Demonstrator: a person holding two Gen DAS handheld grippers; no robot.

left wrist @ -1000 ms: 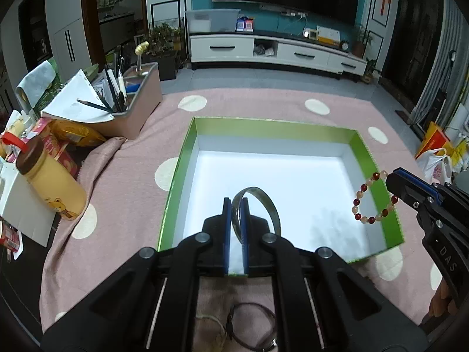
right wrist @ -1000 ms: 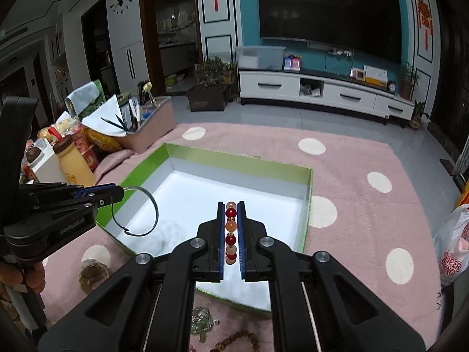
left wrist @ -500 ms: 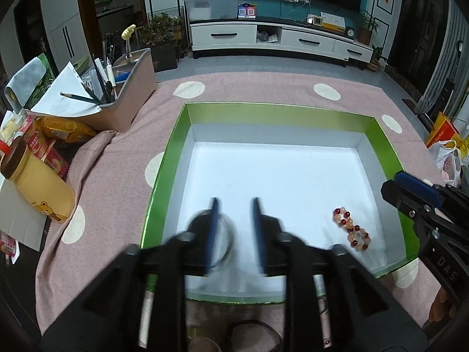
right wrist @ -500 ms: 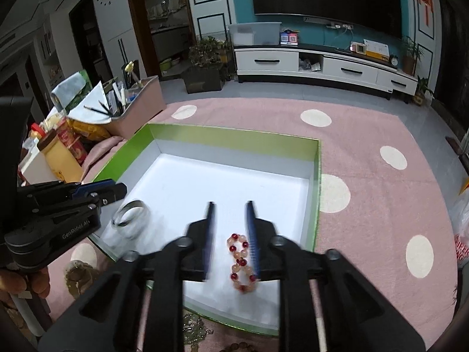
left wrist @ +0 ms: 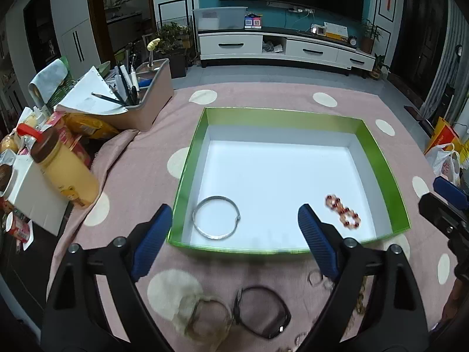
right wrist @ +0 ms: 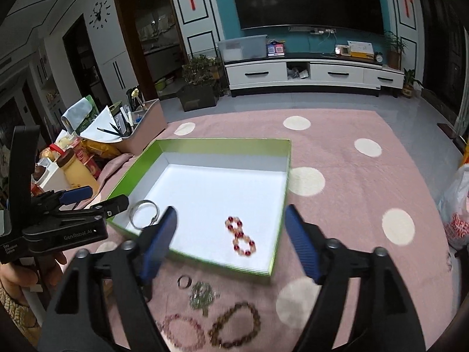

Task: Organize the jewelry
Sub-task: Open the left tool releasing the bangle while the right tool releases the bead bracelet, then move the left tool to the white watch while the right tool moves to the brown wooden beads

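A green box (left wrist: 190, 158) (right wrist: 280, 236) with a white floor lies on the pink dotted cloth. Inside it a silver bangle (left wrist: 216, 221) (right wrist: 143, 214) lies flat near the front left corner, and a red and cream bead bracelet (left wrist: 343, 215) (right wrist: 240, 236) lies twisted in a figure eight near the front right. My left gripper (left wrist: 234, 228) hangs over the box's front wall, its jaws opening with nothing between them. My right gripper (right wrist: 230, 234) is over the same front edge, its jaws opening too, and the bead bracelet lies free below them.
More jewelry lies on the cloth in front of the box: a black bracelet (left wrist: 261, 311), a clear bead bracelet (left wrist: 208, 319), a ring (right wrist: 184, 281), a pendant (right wrist: 202, 294), a pink (right wrist: 181, 334) and a brown bead bracelet (right wrist: 237, 328). A pen caddy (left wrist: 146, 99) and a yellow bottle (left wrist: 67, 170) stand left.
Both grippers opened. The silver bangle dropped from the left one and the bead bracelet from the right one; both now lie on the box floor. Both grippers drew back toward the front edge.
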